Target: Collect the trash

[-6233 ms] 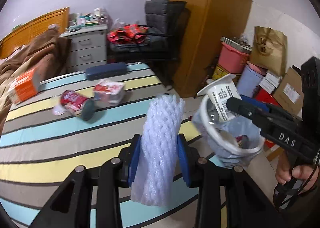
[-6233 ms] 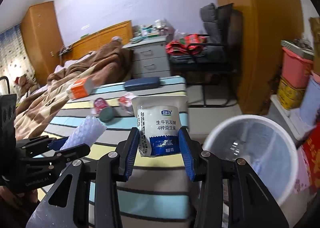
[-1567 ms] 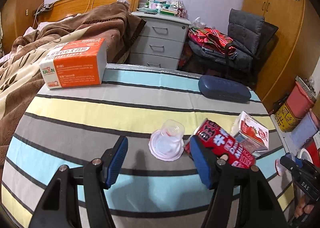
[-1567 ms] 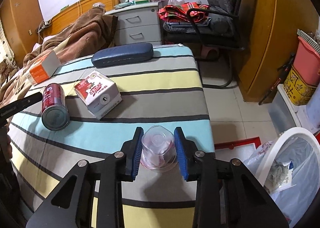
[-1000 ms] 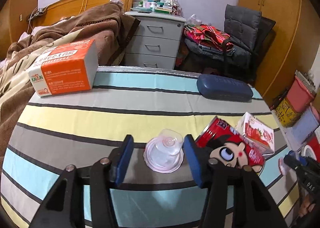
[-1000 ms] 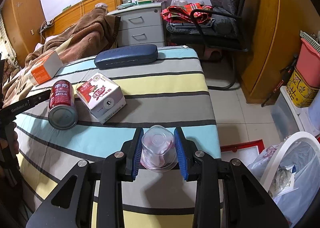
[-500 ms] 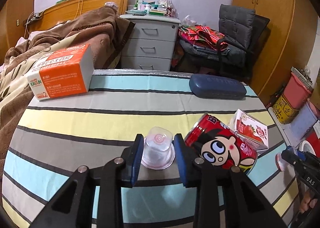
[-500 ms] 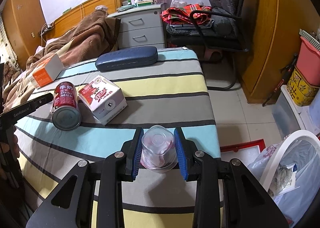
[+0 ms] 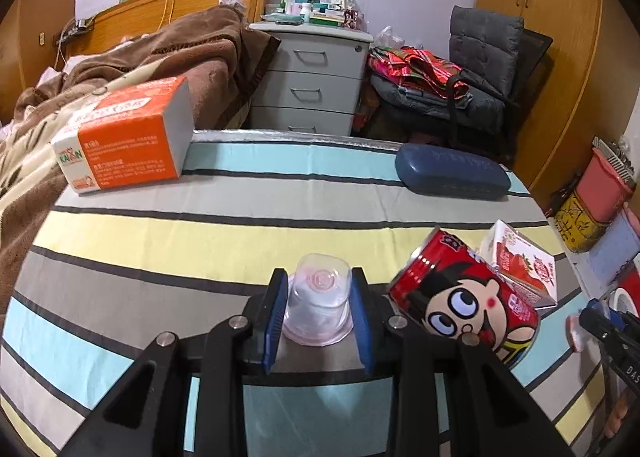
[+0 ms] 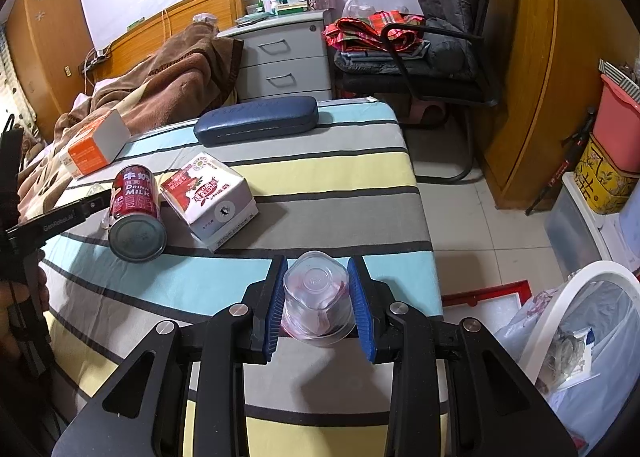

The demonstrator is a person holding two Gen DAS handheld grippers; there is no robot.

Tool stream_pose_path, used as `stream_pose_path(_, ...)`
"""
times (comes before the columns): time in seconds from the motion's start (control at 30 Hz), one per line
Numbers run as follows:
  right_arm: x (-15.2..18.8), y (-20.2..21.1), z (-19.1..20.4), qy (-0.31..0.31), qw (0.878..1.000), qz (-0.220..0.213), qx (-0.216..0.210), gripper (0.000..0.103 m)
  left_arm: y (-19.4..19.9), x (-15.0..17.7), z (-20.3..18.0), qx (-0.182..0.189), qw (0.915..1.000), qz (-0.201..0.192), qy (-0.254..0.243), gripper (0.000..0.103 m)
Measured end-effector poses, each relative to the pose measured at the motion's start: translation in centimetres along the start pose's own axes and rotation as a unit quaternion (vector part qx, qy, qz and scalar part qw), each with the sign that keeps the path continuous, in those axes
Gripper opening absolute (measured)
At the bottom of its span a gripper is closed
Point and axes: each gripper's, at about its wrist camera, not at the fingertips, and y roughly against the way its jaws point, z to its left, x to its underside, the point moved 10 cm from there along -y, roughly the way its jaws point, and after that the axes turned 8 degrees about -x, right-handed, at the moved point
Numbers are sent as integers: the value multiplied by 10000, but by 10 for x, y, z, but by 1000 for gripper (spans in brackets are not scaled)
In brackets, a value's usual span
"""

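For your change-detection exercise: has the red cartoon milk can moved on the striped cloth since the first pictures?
Yes. The red cartoon milk can now lies tight against the strawberry milk carton; earlier it lay apart, farther from it.

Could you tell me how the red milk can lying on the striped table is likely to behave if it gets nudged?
The red milk can lies on its side, so it will probably roll. The milk carton close beside it may stop it that way. Its smooth metal skin looks slippery.

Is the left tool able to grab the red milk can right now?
Probably not yet: the left tool is shut on a clear plastic cup. The red milk can lies uncovered just beside it.
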Motion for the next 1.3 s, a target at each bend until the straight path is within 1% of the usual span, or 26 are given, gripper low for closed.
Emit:
stream_pose_path(0.1,0,0,0,-9,10000,1,1,32,1,1,0,75,10000,-2,27,31)
stream_pose_path(0.37,-1,3,0,-24,10000,-53,-41,32,15,0,1,94,9999,-115,36,31)
stream_pose_path(0.53,-2,13,4,-42,9998,-147,-106,32,34,6,-1,124,9998,-151,2,31)
stream_pose_path(0.73,-1,34,9,-63,9993,-312,-183,32,67,16,-8,181,9995,-249,-80,31)
stream_pose_path(1.07,3,71,8,-78,9978,-623,-192,32,126,31,-37,444,9976,-447,-272,31)
stream_pose_path(1.3,12,99,-1,-181,9964,-826,-116,32,157,44,-71,696,9948,-532,-521,31)
